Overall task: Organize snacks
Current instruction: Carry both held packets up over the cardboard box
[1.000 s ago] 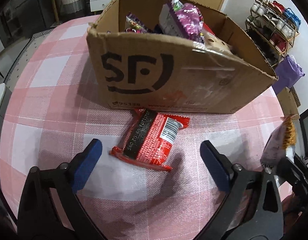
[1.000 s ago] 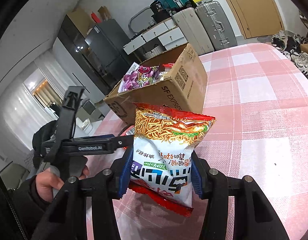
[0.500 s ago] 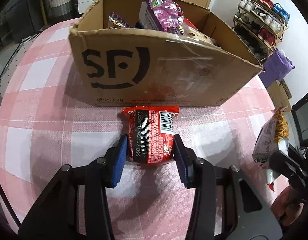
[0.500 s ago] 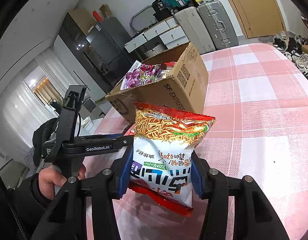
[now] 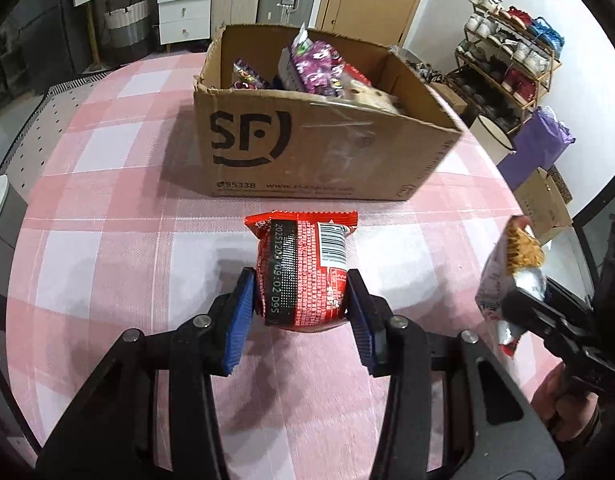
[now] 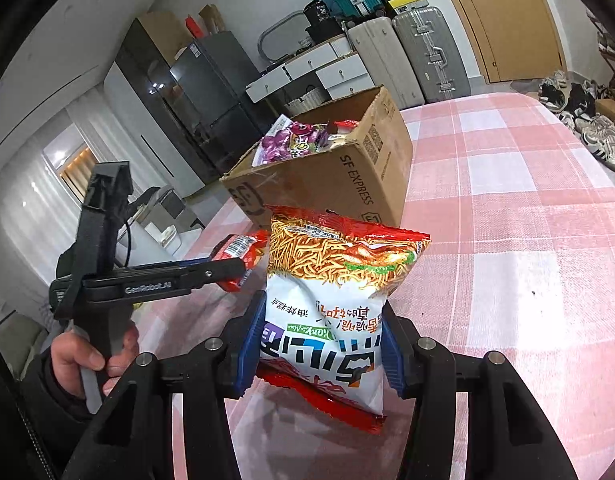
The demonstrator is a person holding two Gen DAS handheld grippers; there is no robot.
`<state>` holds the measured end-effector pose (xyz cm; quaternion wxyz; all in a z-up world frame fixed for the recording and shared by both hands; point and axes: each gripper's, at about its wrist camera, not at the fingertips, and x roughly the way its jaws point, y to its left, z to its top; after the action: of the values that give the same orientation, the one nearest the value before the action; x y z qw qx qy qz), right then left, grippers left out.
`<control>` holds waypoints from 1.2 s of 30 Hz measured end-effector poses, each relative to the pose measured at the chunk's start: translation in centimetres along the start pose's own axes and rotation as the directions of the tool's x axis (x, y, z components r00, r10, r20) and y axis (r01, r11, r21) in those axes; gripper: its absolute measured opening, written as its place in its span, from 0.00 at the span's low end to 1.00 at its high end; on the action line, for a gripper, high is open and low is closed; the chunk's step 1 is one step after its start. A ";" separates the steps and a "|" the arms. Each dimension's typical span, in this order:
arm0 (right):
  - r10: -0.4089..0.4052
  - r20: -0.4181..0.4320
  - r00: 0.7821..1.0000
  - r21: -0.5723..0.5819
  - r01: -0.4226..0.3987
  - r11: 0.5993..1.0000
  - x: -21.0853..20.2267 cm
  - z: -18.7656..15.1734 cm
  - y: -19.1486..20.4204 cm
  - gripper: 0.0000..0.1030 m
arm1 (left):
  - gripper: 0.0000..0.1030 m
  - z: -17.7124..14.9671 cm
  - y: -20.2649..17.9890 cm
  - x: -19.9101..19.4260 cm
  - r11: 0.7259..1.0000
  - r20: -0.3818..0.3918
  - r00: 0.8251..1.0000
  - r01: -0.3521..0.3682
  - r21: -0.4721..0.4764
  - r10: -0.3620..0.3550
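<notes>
My left gripper point(image 5: 301, 312) is shut on a red snack packet point(image 5: 303, 270) and holds it above the pink checked tablecloth point(image 5: 107, 248). It also shows in the right wrist view point(image 6: 237, 254). My right gripper point(image 6: 317, 346) is shut on a white and orange noodle snack bag point(image 6: 331, 300), held upright above the table; the bag appears at the right in the left wrist view point(image 5: 507, 276). An open cardboard box point(image 5: 315, 152) with several snack bags, a purple one point(image 5: 313, 66) on top, stands ahead; it also shows in the right wrist view point(image 6: 339, 184).
The round table's edge point(image 5: 519, 200) curves close to the box's right side. A shoe rack point(image 5: 511, 60) and a purple bag point(image 5: 541, 144) stand beyond it. Suitcases point(image 6: 403, 56), drawers point(image 6: 307, 74) and a dark fridge point(image 6: 203, 92) line the far wall.
My left gripper closed on the red packet and lifted it off the table, pulling back from the box. My right gripper kept holding the noodle bag almost still.
</notes>
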<state>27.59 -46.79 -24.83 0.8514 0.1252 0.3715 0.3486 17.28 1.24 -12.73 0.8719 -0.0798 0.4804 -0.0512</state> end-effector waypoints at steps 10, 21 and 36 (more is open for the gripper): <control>0.001 0.028 1.000 -0.058 0.000 0.998 -2.1 -0.4 2.8 0.50 | 0.40 -2.3 -0.6 -4.9 1.000 0.085 0.996 0.006 -0.017 -0.004; 0.000 0.079 0.997 -0.120 0.010 0.993 -5.0 1.3 6.3 0.50 | 0.40 -1.0 -0.7 -10.7 0.999 0.163 0.986 0.038 0.013 -0.040; -0.028 0.130 0.991 -0.235 0.058 0.970 -5.3 9.5 9.5 0.50 | 0.40 4.8 0.7 -16.1 0.999 0.250 0.968 0.026 0.026 -0.031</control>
<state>27.12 -43.10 -10.86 0.8893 0.0357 0.2751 0.3636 12.76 5.04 3.00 0.9256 -0.0829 0.3646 -0.0586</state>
